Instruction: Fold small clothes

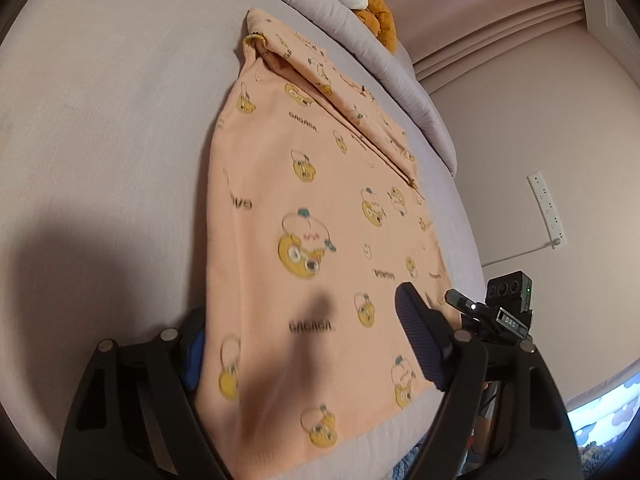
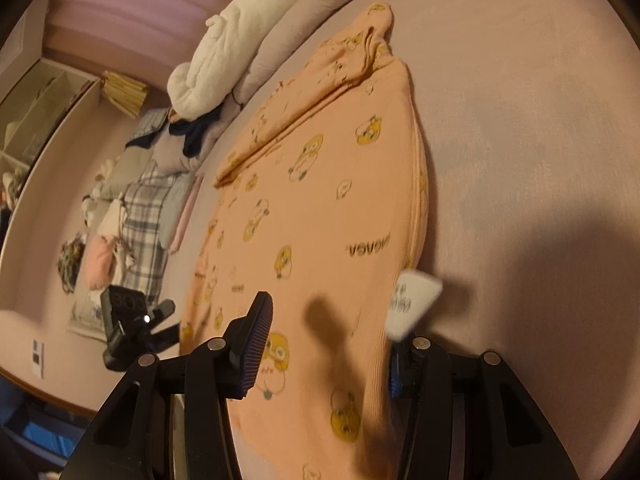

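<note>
Garment: a small peach garment (image 1: 320, 208) printed with yellow cartoon faces and dark lettering lies flat on the bed (image 1: 112, 120), its far end folded over into a thick ridge with a sleeve tucked along one side.
Bed: covered in a pale lilac sheet, bare on both sides of the garment; a rolled grey quilt (image 1: 360, 44) runs along the far edge.
Left hand-held gripper (image 1: 304, 344): low over the near hem, jaws standing wide apart; the right finger (image 1: 420, 344) rests over the cloth near its corner, the left finger sits beside the cloth's left edge, partly hidden under it. Whether the pads press on the fabric cannot be told.
Right hand-held gripper (image 2: 324, 344): about half open, straddling the near edge of the garment (image 2: 328, 200); the left finger (image 2: 252, 344) lies above the cloth, the right finger is mostly hidden behind the folded edge. A real grip on the fabric cannot be told from this view.
Label: a white care tag (image 2: 412, 304) sticks up from the garment's edge just beside the right finger.
Other gripper seen: each wrist view shows the other tool's camera block at the garment's side.
Background: a white plush cushion (image 2: 224, 60), a plaid cloth (image 2: 144, 216), a wall socket strip (image 1: 546, 208).
</note>
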Motion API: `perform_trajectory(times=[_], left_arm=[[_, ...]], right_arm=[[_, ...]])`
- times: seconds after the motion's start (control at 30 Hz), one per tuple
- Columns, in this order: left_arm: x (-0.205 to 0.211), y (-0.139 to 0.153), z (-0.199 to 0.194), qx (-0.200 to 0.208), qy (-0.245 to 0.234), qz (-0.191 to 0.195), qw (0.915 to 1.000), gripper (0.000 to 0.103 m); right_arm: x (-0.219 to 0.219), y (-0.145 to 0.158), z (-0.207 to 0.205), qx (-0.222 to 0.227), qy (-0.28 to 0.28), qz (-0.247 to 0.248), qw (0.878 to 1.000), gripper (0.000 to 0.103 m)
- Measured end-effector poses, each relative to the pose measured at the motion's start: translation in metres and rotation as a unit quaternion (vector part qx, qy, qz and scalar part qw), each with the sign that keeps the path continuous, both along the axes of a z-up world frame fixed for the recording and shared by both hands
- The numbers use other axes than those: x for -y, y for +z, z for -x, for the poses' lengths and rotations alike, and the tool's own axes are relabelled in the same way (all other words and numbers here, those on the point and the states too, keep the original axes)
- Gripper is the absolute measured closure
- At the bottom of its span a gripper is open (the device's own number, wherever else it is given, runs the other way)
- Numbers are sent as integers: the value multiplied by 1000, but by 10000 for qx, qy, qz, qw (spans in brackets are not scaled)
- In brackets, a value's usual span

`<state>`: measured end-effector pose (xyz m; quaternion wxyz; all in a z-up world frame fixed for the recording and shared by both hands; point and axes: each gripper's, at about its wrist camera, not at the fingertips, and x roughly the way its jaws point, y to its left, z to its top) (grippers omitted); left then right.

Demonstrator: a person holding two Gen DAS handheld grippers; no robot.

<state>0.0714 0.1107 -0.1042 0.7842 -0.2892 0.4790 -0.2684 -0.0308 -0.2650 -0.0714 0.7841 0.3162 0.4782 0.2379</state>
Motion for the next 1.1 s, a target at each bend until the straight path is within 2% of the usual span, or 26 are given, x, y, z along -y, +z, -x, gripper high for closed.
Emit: perform_trajectory(times=[0.23, 0.43, 0.67, 0.77, 0.93, 1.03, 1.1], left_arm=[[12, 3, 16, 114, -188, -232, 9995, 23], [17, 1, 25, 129, -126, -213, 9996, 23], [27, 4, 35, 196, -102, -455, 9987, 23], [29, 2, 34, 178, -32, -609, 9980, 34], [22, -5, 26, -62, 184, -608, 9980, 63], [15, -9, 26, -190, 332, -537, 9978, 80], [11, -12, 26, -271, 399, -421, 9980, 86]], right_arm=[[-4, 0, 17, -73, 235, -36, 9997, 54], [-8, 1, 29, -101, 306, 14, 9995, 54], [-17, 3, 34, -63, 259, 151, 9995, 54], [-20, 3, 35, -39, 204, 192, 9996, 54], [-25, 6, 39, 87, 188, 422, 9989, 55], [-30, 7, 41, 164, 155, 698, 9973, 67], [-28, 5, 42, 159, 100, 724, 9972, 79]])
